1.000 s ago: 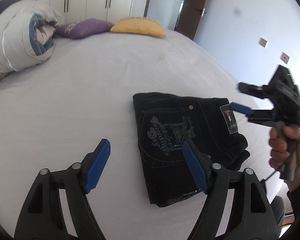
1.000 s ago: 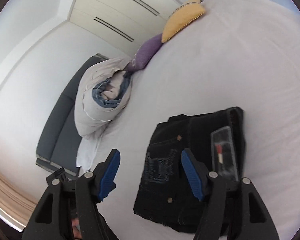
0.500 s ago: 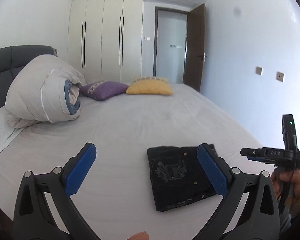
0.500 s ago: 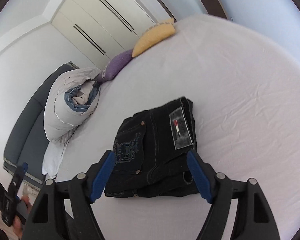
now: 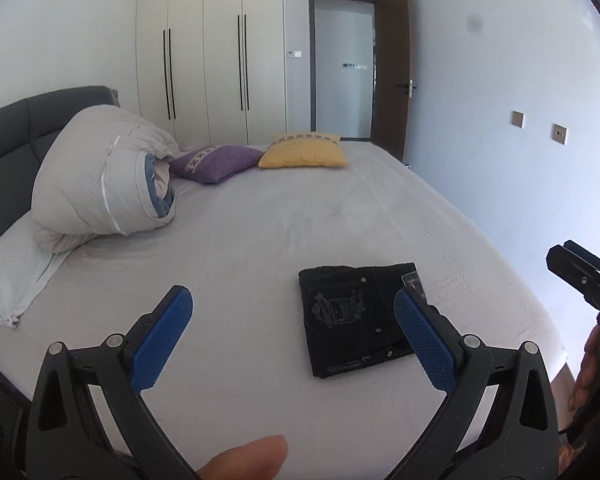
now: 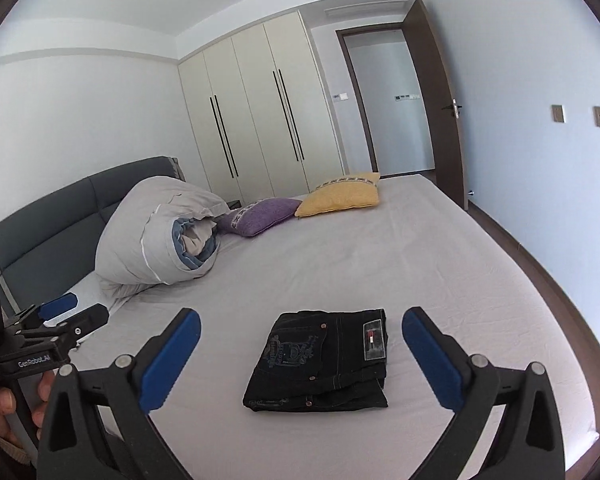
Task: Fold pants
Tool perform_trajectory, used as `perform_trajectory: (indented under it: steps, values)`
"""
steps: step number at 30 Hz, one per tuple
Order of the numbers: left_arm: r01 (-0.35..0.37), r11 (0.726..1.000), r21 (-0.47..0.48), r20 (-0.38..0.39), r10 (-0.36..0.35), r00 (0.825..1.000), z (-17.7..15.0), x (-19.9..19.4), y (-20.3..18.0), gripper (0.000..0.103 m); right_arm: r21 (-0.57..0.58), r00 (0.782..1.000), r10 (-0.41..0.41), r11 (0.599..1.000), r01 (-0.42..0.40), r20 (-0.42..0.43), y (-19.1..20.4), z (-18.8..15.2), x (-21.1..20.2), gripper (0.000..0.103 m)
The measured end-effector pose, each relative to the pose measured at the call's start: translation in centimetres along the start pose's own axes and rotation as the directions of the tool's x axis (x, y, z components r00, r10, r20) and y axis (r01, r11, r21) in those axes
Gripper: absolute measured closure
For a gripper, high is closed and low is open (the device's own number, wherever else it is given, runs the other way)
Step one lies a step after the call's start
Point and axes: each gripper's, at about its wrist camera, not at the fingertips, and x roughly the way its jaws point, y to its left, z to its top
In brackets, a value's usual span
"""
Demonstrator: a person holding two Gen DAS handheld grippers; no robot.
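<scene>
The black pants (image 5: 356, 318) lie folded into a small flat rectangle on the grey bed sheet (image 5: 260, 240), near the bed's front right. They also show in the right wrist view (image 6: 324, 360), with a back pocket emblem and a label on top. My left gripper (image 5: 292, 332) is open and empty, held back from the bed, with the pants beyond its right finger. My right gripper (image 6: 300, 352) is open and empty, well back from the pants, which show between its fingers.
A rolled grey duvet (image 5: 100, 184) lies at the headboard end, with a purple cushion (image 5: 216, 162) and a yellow cushion (image 5: 304, 154) behind it. A wardrobe (image 5: 212, 72) and an open door (image 5: 392, 76) stand at the far end. The bed's edge is near the pants (image 6: 552, 360).
Both grippers have pulled back and up from the folded pants, so the whole room now shows. The pants have stayed where they lay. Both grippers remain open.
</scene>
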Motion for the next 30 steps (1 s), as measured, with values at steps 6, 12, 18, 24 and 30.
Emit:
perform_trajectory:
  steps: [6, 12, 18, 24, 30]
  values:
    - [0.033, 0.996, -0.078, -0.103, -0.041, 0.994, -1.0, 2.5, -1.1, 0.0, -0.09, 0.985, -0.138, 0.987, 0.13, -0.099, 2.4, -0.2, 0.2, 0.0]
    - [0.018, 0.995, -0.097, -0.148, -0.032, 0.988, -1.6, 4.0, -1.2, 0.0, -0.079, 0.972, -0.164, 0.985, 0.153, -0.166, 2.7, -0.7, 0.8, 0.0]
    - [0.009, 0.995, -0.099, -0.163, -0.025, 0.986, -2.0, 5.2, -1.1, 0.0, -0.065, 0.962, -0.177, 0.984, 0.167, -0.206, 2.5, -1.4, 1.9, 0.0]
    - [0.002, 0.995, -0.098, -0.183, -0.021, 0.983, -2.4, 6.3, -1.1, 0.0, -0.04, 0.954, -0.179, 0.984, 0.175, -0.24, 2.1, -2.1, 2.5, 0.0]
    - [-0.004, 0.995, -0.1, -0.198, -0.016, 0.98, -2.7, 7.1, -1.2, 0.0, -0.039, 0.946, -0.181, 0.983, 0.177, -0.269, 1.8, -2.7, 3.2, 0.0]
